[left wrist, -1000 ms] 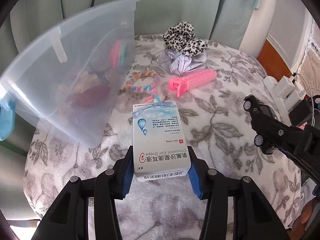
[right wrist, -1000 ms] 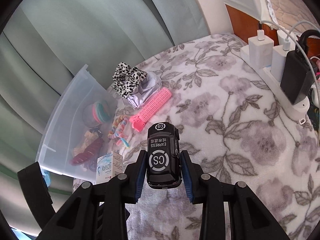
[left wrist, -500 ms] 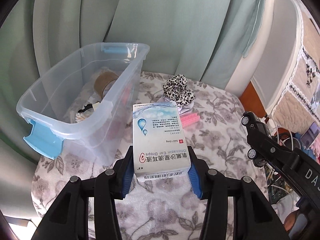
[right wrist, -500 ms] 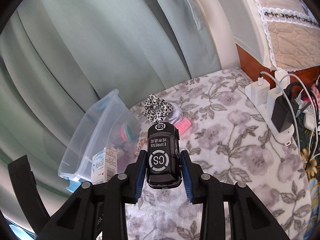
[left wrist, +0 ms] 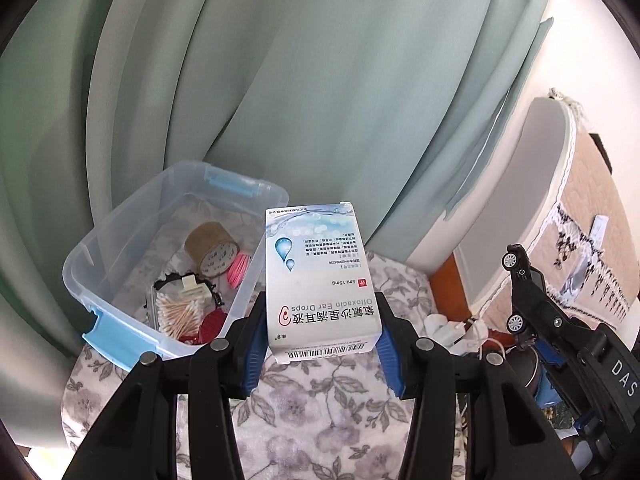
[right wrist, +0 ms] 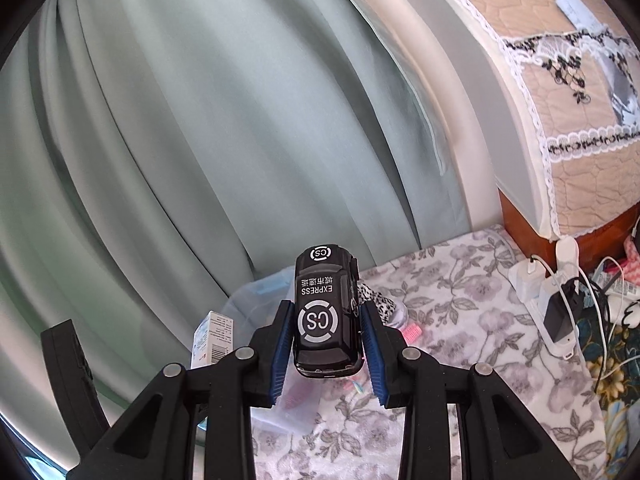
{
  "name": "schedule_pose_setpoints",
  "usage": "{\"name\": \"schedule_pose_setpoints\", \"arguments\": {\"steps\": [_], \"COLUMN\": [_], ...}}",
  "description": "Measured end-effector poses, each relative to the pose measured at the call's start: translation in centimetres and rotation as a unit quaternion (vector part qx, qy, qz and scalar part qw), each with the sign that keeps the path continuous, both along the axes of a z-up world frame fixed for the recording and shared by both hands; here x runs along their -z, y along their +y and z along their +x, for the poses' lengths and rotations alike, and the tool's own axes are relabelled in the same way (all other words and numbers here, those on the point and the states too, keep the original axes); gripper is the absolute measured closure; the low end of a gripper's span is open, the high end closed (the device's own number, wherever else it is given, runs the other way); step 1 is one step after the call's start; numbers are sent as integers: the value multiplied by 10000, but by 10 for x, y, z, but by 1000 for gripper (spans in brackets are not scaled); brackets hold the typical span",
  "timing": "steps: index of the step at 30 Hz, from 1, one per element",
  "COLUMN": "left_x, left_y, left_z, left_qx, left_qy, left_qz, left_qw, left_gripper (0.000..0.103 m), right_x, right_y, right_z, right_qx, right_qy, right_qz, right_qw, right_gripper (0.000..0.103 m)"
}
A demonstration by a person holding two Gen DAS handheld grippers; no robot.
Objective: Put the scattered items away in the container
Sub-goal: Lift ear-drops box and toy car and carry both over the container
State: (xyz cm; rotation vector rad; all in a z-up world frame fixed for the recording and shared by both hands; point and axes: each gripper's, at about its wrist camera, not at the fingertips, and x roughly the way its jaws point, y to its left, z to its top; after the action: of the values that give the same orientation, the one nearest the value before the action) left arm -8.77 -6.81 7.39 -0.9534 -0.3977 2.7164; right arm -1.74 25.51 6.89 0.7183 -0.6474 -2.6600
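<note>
From the left wrist view, my left claw (left wrist: 322, 336) is clamped on the ear drops box (left wrist: 318, 280), blue pads pressing its two long sides, the box's long axis running straight out along the fingers with the barcode end nearest the camera. The clear storage bin (left wrist: 120, 248) sits ahead and to the left of the claw, lower than the box, its open mouth facing up. Inside I can see a roll of brown tape (left wrist: 212, 248), a pack of cotton swabs (left wrist: 180, 310), something pink (left wrist: 238, 270) and something red that I cannot identify. The bin's near right wall lies just left of the box, so I judge the coming move to be a short swing left and forward to bring the box over the opening. The bin's long axis runs away from me and leftward. My right claw (left wrist: 520, 292) shows at the right edge, farther from the bin.

From the right wrist view, my right claw (right wrist: 326, 340) is clamped on the black toy car (right wrist: 324, 312), pads on its two sides, the car's length pointing forward along the fingers. The bin (right wrist: 256, 292) lies ahead and slightly left, mostly hidden behind the car and the left claw's box (right wrist: 212, 336). A leopard-print scrunchie (right wrist: 378, 304) and a pink hair roller (right wrist: 412, 334) lie on the floral-covered surface (right wrist: 460, 320), just right of the car. The left claw stands between this one and the bin, so I judge that the box goes in first.
</note>
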Motion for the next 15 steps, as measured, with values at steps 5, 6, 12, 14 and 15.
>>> {"name": "schedule_pose_setpoints", "arguments": {"steps": [5,6,12,14,15], "left_x": [-40,-48,-69,-66,-64], "left_y": [-14,-18,-50,-60,-66], "left_z": [1,1,6,9,11], "left_qx": [-115,-170,-589,-735,-811], "left_qy": [414,492,767,755,737], "left_qz": [150,188,362,344,367], "left_qw": [9990,9985,9947,9938,9933], "left_gripper": [53,53,53,53,53], "right_x": [-38,-45,-82,-86,-86], "right_y": [-5,-6,-22,-31,-36], "right_z": [0,-1,0,2,2], "right_qx": [29,40,-31,-98,-141], "right_qy": [399,473,889,972,1003], "right_qz": [-147,-198,-361,-374,-373], "right_qw": [9991,9987,9954,9945,9942], "right_gripper": [67,67,67,67,67]}}
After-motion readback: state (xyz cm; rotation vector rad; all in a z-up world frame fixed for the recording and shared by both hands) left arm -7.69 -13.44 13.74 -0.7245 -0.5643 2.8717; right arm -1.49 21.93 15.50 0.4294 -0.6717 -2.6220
